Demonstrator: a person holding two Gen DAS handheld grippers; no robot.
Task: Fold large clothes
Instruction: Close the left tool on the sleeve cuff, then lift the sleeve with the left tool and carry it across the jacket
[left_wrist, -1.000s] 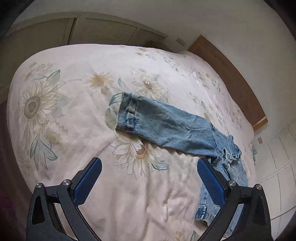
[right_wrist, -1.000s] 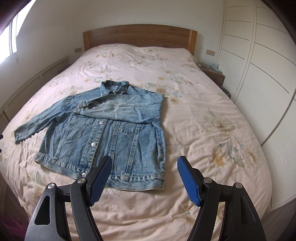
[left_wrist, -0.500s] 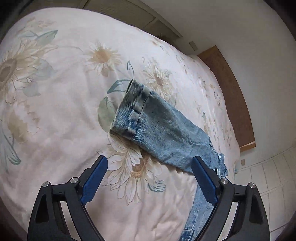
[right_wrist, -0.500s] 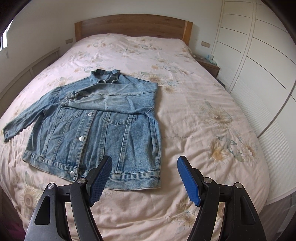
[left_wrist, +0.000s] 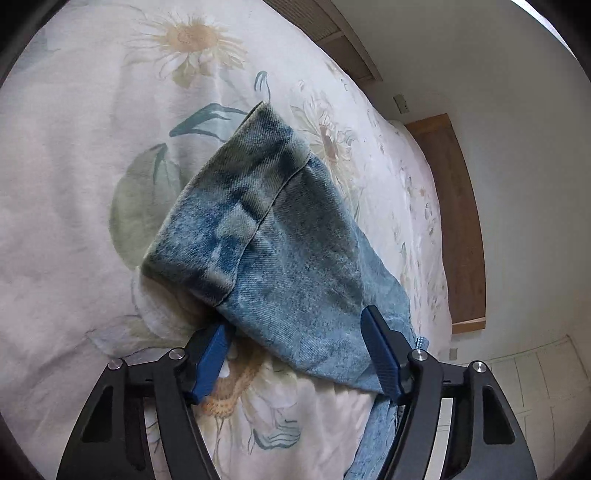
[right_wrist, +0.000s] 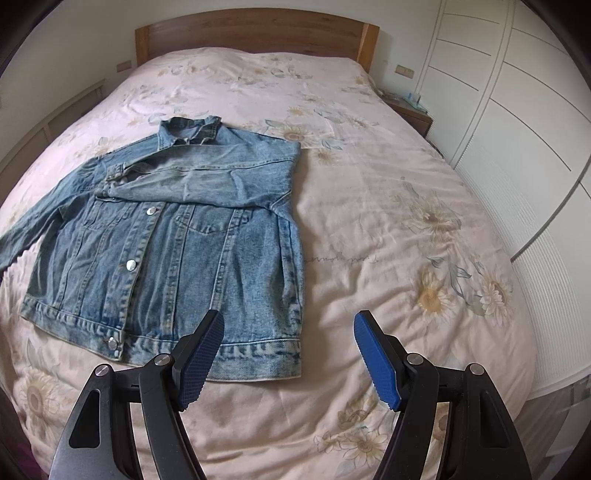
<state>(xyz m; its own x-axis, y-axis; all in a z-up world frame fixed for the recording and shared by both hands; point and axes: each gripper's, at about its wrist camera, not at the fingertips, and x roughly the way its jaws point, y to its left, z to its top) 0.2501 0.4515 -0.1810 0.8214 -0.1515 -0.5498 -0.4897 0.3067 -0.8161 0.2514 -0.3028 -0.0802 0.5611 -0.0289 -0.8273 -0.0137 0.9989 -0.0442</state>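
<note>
A blue denim jacket (right_wrist: 184, 240) lies front up on the flowered bedspread (right_wrist: 369, 221), one sleeve folded across its chest. Its other sleeve (left_wrist: 288, 258) stretches out to the side, the cuff (left_wrist: 229, 206) close in the left wrist view. My left gripper (left_wrist: 297, 347) is low over that sleeve just behind the cuff. Its jaws are closing with the denim between them, and the blue pads (left_wrist: 380, 354) sit at the fabric's two edges without pinching it. My right gripper (right_wrist: 288, 343) hangs open above the jacket's bottom hem near its right corner, nothing between its fingers.
A wooden headboard (right_wrist: 255, 33) closes the far end of the bed. White wardrobe doors (right_wrist: 517, 110) line the right side, with a small nightstand (right_wrist: 410, 110) beside them. Low panelling (right_wrist: 37, 125) runs along the left.
My left gripper dropped toward the outstretched sleeve, rolled, and narrowed its jaws around it. My right gripper sank closer to the jacket's hem, its jaws unchanged.
</note>
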